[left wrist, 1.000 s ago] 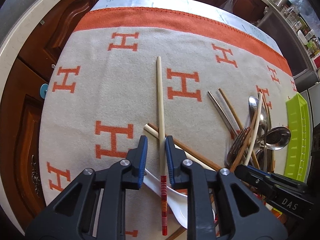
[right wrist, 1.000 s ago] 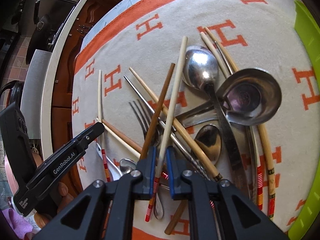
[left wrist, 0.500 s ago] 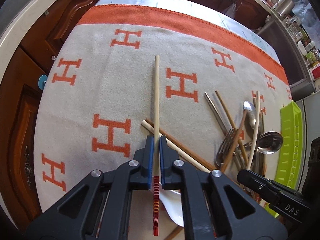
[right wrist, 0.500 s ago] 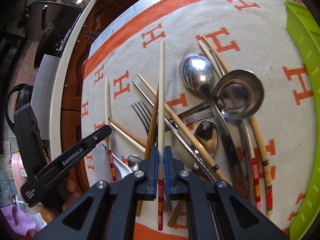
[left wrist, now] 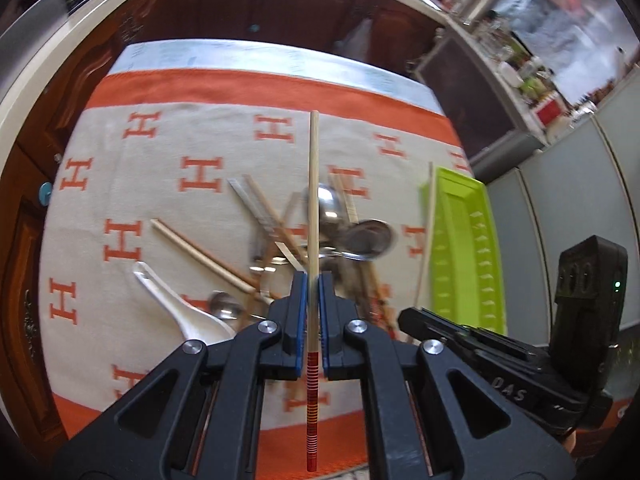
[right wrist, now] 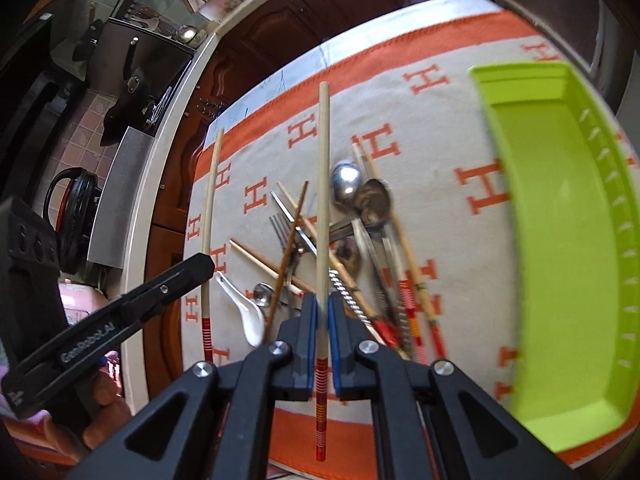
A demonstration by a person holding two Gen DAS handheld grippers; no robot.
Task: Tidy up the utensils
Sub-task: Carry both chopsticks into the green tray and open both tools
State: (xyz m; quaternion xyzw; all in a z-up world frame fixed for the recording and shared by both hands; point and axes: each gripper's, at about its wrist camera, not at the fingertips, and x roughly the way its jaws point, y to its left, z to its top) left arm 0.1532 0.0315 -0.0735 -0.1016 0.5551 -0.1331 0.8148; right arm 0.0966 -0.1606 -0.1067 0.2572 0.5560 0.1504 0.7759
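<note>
My left gripper (left wrist: 312, 284) is shut on a pale wooden chopstick (left wrist: 313, 200) with a red-striped end, held up above the table. My right gripper (right wrist: 323, 304) is shut on a matching chopstick (right wrist: 323, 184), also lifted. In the right wrist view the left gripper's chopstick (right wrist: 210, 216) shows at the left beside the left gripper's body. Below both lies a heap of utensils (right wrist: 352, 240): metal spoons, a fork, brown and pale chopsticks. A white ceramic spoon (left wrist: 176, 304) lies at the heap's left. A lime green tray (right wrist: 560, 240) stands to the right of the heap.
The cream cloth with orange H marks (left wrist: 160, 160) covers the table. Dark wooden cabinets (left wrist: 280, 4) and a pale counter edge (right wrist: 172, 128) run behind and to the left. A person's hand (right wrist: 100, 412) holds the left gripper. A cluttered shelf (left wrist: 520, 72) lies at the far right.
The left gripper closed on its chopstick. Both grippers then rose with their chopsticks lifted off the cloth, and the view swung toward the green tray.
</note>
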